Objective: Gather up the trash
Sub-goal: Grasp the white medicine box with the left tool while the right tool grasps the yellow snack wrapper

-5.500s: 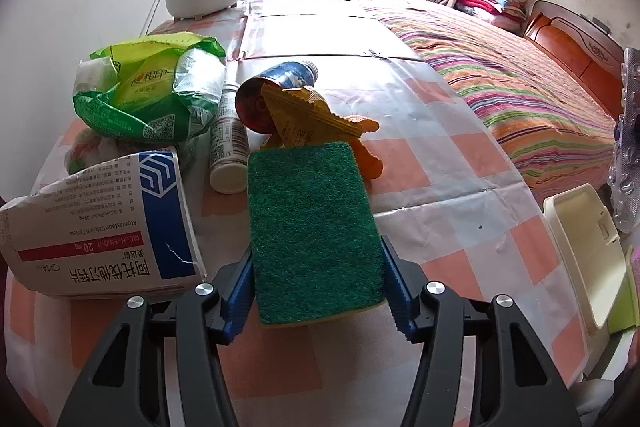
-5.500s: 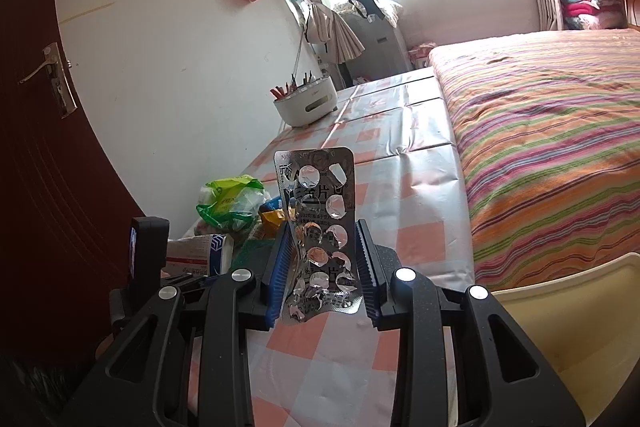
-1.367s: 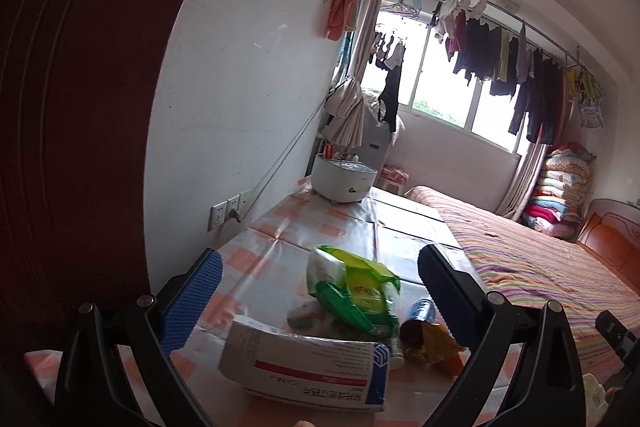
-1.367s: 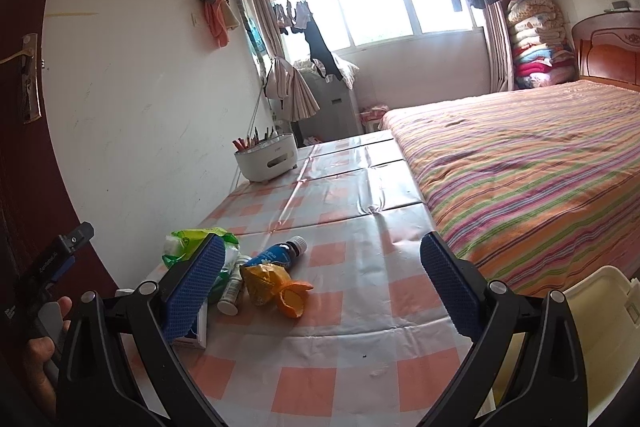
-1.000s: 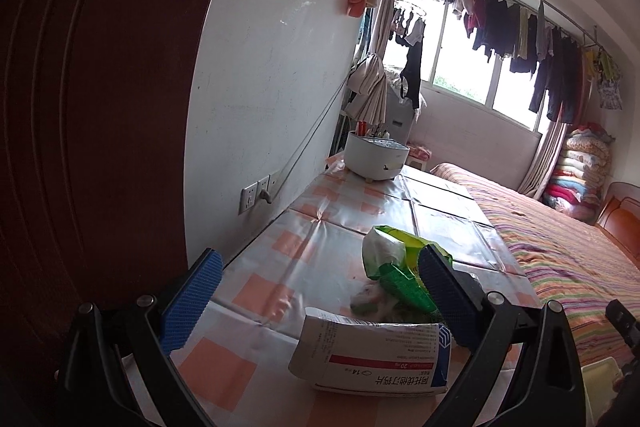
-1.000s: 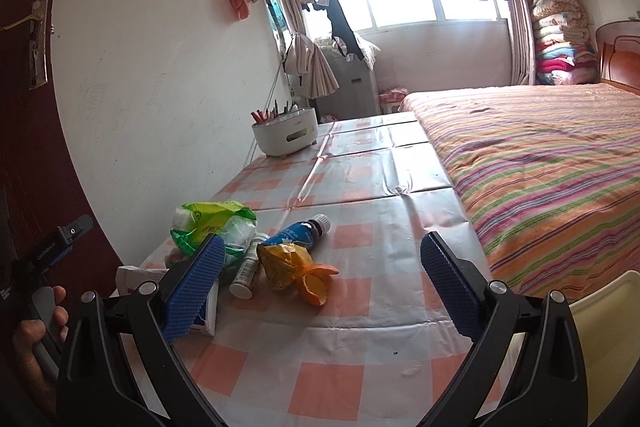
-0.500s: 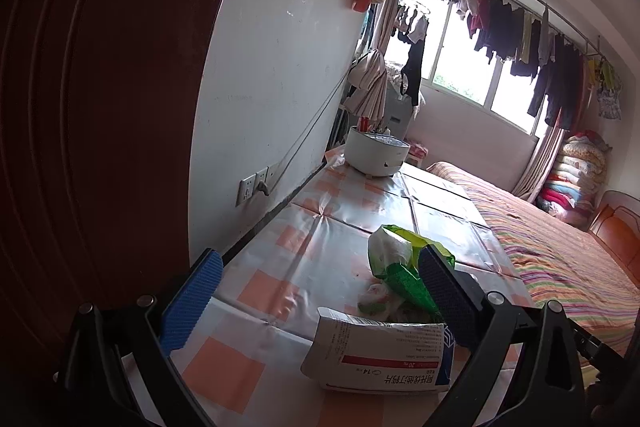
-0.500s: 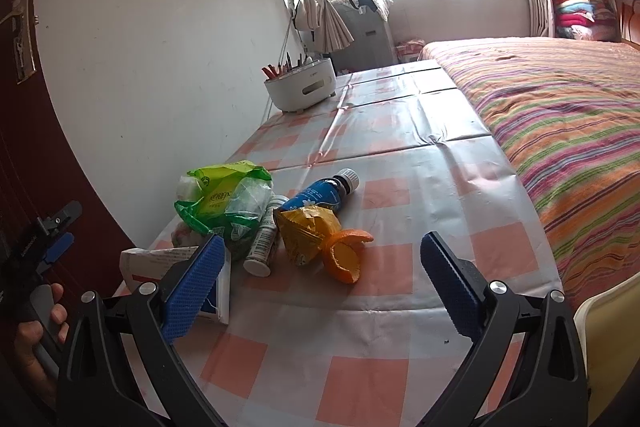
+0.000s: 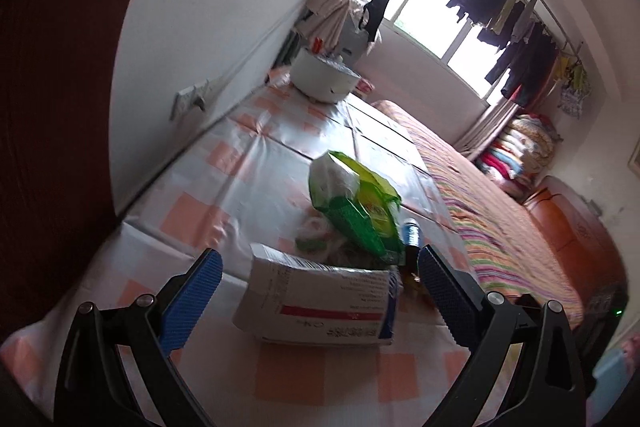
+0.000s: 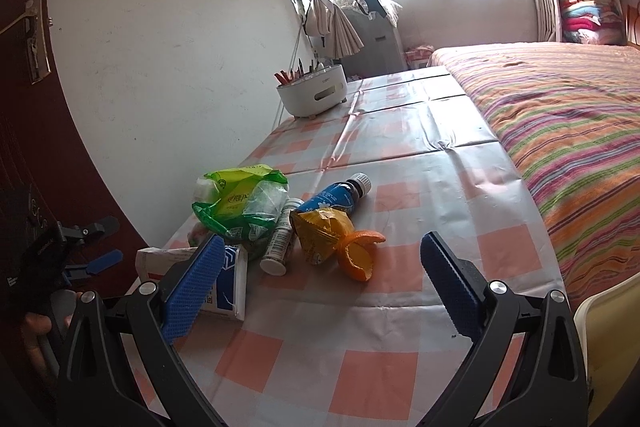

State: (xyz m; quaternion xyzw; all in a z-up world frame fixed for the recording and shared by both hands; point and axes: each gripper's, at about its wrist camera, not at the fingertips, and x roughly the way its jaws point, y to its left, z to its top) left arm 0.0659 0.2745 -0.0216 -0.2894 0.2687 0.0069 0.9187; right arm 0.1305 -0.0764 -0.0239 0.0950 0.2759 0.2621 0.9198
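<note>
Trash lies in a heap on the checked tablecloth (image 10: 420, 211). A white medicine box (image 9: 320, 303) (image 10: 232, 281) lies nearest, with my left gripper (image 9: 318, 291) open just in front of it, one finger to each side. Behind the box sits a crumpled green bag (image 9: 356, 207) (image 10: 240, 203). In the right wrist view I also see a blue bottle (image 10: 338, 197), a small white bottle (image 10: 280, 241), a yellow wrapper (image 10: 324, 233) and an orange peel (image 10: 358, 251). My right gripper (image 10: 318, 277) hangs open and empty above the table, short of the peel.
A white pen holder (image 10: 312, 95) (image 9: 322, 77) stands at the table's far end by the wall. A striped bed (image 10: 568, 123) runs along the right edge. A cream bin rim (image 10: 608, 335) shows at the lower right. A hand (image 10: 38, 327) holds the left gripper's handle.
Both grippers, which held a green sponge and a blister pack 5.5 s ago, are now empty. The left gripper has dropped closer to the medicine box and tilted. The right has advanced toward the heap.
</note>
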